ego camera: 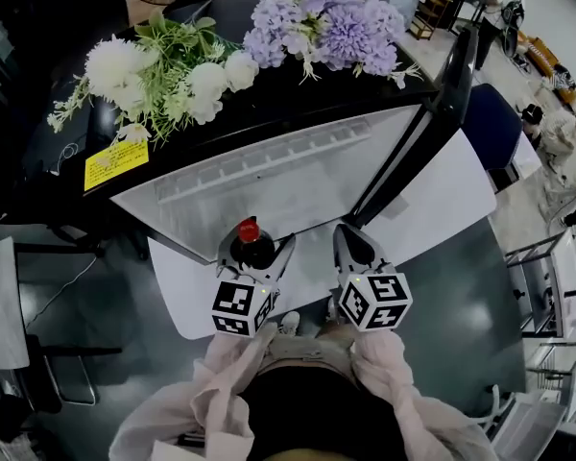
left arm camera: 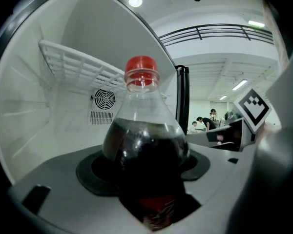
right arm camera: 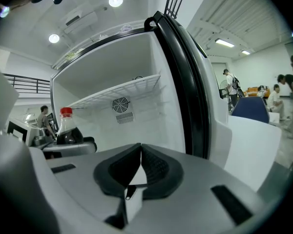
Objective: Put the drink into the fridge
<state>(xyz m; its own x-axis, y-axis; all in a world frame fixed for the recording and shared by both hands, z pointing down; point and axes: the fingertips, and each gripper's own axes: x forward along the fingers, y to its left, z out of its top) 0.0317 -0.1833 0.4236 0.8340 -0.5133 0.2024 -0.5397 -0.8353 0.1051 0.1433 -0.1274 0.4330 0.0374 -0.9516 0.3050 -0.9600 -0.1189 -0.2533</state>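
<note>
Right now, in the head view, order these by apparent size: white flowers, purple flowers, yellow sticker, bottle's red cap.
1. white flowers and purple flowers: too alike to rank.
2. yellow sticker.
3. bottle's red cap, clearly smallest.

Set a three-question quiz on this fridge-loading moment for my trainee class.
1. True or false: the fridge door stands open.
2. What does the left tool grip? A a cup, B the cola bottle, C nothing.
3. Fill in: the bottle's cap is ____.
Key: 1 true; 2 B; 3 red.
</note>
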